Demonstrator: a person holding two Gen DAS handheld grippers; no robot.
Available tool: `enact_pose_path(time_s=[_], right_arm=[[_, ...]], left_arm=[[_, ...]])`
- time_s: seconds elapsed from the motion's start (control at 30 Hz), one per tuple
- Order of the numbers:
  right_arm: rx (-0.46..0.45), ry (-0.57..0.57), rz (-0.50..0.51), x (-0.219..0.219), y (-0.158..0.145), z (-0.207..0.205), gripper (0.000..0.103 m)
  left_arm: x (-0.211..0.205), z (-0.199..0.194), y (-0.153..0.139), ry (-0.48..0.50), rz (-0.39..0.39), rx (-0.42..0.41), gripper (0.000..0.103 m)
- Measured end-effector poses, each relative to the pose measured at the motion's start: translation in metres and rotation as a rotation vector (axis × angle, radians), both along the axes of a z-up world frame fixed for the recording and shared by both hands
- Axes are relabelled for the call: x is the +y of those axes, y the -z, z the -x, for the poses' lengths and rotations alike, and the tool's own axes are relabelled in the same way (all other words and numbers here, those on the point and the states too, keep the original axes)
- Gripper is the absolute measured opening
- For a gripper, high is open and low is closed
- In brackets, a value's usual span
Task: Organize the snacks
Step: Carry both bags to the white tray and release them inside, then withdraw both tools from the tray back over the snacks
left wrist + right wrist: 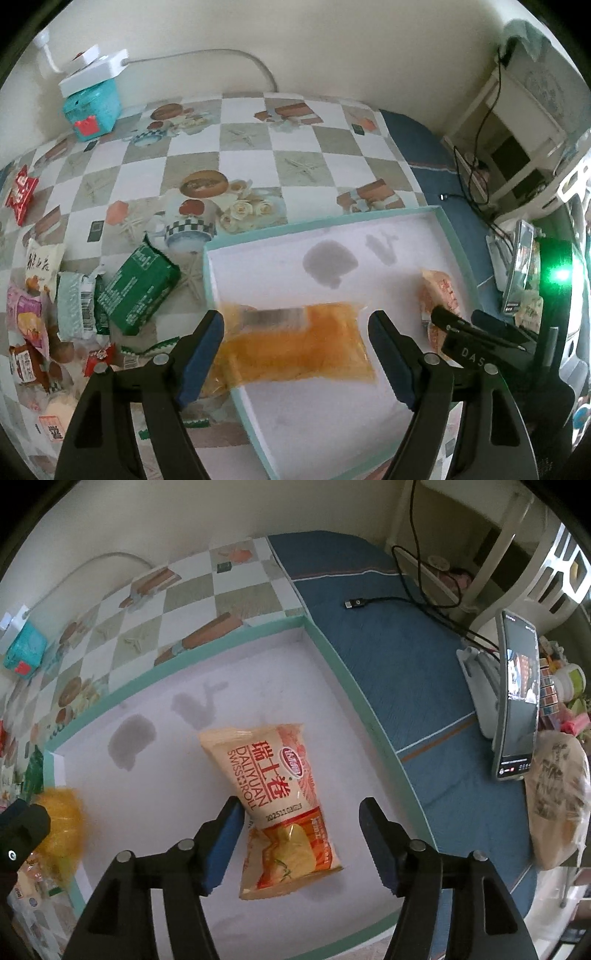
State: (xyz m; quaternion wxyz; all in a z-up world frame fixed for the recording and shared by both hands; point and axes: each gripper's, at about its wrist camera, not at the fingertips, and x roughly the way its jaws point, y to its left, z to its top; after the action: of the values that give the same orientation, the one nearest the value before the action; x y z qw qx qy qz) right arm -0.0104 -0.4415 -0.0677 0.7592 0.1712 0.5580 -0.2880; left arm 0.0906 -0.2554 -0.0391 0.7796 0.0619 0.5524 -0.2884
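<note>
My left gripper (295,354) is a black plastic frame with triangular cut-outs in its two arms, silver round screws at the joints, and dark blue ribbed pads (201,356) on the inner faces of its fingers. My right gripper (301,843) is built the same way, black with silver screws and blue pads (223,849). Seen from the left camera, the right one's black body carries pale letters reading "DAS".
</note>
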Motion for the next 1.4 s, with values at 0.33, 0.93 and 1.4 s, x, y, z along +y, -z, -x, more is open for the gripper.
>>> enact_pose_path(time_s=[0.33, 0.93, 1.4], right_arm=[[-0.031, -0.051, -0.014, 0.044, -0.008, 0.0, 0.098], [-0.138, -0.239, -0.076, 0.215, -0.026, -0.036, 0.103], [-0.138, -0.327, -0.191, 0.326, -0.006, -0.06, 0.103]], left_arm=[[0.076, -0.008, -0.02, -0.169, -0.005, -0.062, 0.099], [0.315, -0.007, -0.013, -0.697, -0.287, -0.115, 0.099], [0.363, -0.003, 0.012, -0.8, -0.217, 0.013, 0.099]])
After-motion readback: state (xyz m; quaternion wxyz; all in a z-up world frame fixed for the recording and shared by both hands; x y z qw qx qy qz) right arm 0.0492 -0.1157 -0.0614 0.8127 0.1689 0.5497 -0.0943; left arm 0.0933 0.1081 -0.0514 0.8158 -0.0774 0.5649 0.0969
